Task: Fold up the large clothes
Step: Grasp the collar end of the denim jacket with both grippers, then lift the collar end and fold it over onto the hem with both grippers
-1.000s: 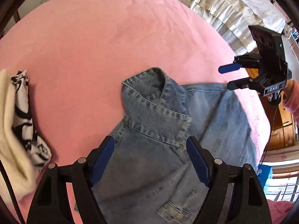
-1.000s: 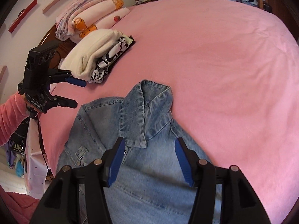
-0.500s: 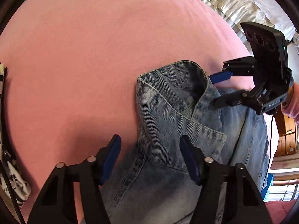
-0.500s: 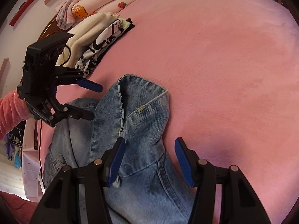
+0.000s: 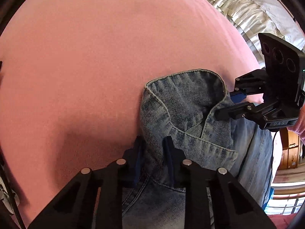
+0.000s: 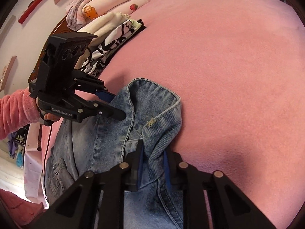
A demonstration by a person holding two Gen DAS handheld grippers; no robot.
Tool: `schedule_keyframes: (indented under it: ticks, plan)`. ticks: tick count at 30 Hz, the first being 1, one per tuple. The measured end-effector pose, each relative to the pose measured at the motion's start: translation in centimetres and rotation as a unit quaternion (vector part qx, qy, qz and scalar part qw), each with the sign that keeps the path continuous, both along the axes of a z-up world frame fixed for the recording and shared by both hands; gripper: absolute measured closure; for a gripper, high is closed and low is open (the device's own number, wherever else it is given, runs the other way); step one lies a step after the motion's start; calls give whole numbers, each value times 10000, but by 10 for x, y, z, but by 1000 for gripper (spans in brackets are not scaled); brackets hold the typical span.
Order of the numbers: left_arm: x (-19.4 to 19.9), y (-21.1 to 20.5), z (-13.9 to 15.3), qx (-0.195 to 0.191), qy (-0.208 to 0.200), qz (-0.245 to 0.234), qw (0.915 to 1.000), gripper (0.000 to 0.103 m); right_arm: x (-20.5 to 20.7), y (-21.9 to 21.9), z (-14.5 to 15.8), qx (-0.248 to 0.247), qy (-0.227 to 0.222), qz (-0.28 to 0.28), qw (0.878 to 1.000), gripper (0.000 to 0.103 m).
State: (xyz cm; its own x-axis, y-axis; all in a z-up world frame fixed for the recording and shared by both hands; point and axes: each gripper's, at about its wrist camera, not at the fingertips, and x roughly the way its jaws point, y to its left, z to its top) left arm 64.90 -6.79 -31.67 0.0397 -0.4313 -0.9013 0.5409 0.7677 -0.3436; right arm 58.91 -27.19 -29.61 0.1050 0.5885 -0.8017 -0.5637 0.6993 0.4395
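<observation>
A light-blue denim jacket [image 5: 186, 103] [image 6: 158, 105] lies collar-up on a pink bedspread [image 5: 95, 57]. In the left wrist view my left gripper [image 5: 154, 143] has its jaws closing on a bunched fold of denim at the collar's left side, and the blue pads press the cloth. My right gripper [image 6: 153, 152] does the same at the collar's right side, its jaws closing with denim pinched between the pads. Each gripper also shows in the other's view, the right gripper [image 5: 225, 105] and the left gripper [image 6: 119, 106], both clamped at the collar edge.
A stack of folded clothes [image 6: 114, 36] and pink printed blankets [image 6: 106, 5] sit at the bed's far left by a wooden headboard. A pink sleeve [image 6: 13, 112] holds the left gripper. Cream ruffled fabric [image 5: 247, 9] borders the bed's far right side.
Both grippers dropped from above the jacket down to its collar. Their jaws went from wide apart to pinched on the denim, which now bunches up between them.
</observation>
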Motion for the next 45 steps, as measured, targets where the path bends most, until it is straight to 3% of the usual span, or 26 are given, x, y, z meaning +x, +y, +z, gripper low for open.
schedule_keyframes:
  ticks: [2, 11, 20, 32, 37, 42, 45]
  plan:
    - [-6, 0, 7, 45, -179, -37, 9998, 92, -4, 2, 4, -59, -122, 17, 9999, 90]
    - [-47, 11, 60, -304, -884, -31, 9956, 96, -29, -2, 47, 212, -422, -3, 9989, 91]
    - [-120, 31, 100, -796, -1023, -175, 9914, 96, -89, 2, 91, 252, -931, 365, 9947, 91]
    - [-206, 17, 75, -522, -731, -896, 9919, 95, -171, 22, 74, -236, -1007, 1297, 9861, 91]
    - [-238, 11, 61, -282, -920, -961, 9907, 94, -191, 29, 59, -414, -988, 1475, 9832, 90]
    - [-255, 7, 53, -202, -976, -935, 9906, 81, -215, 34, 49, -648, -1058, 1569, 9798, 83]
    - [-267, 4, 54, -107, -970, -1167, 9884, 65, -226, 33, 44, -693, -965, 1539, 9809, 81]
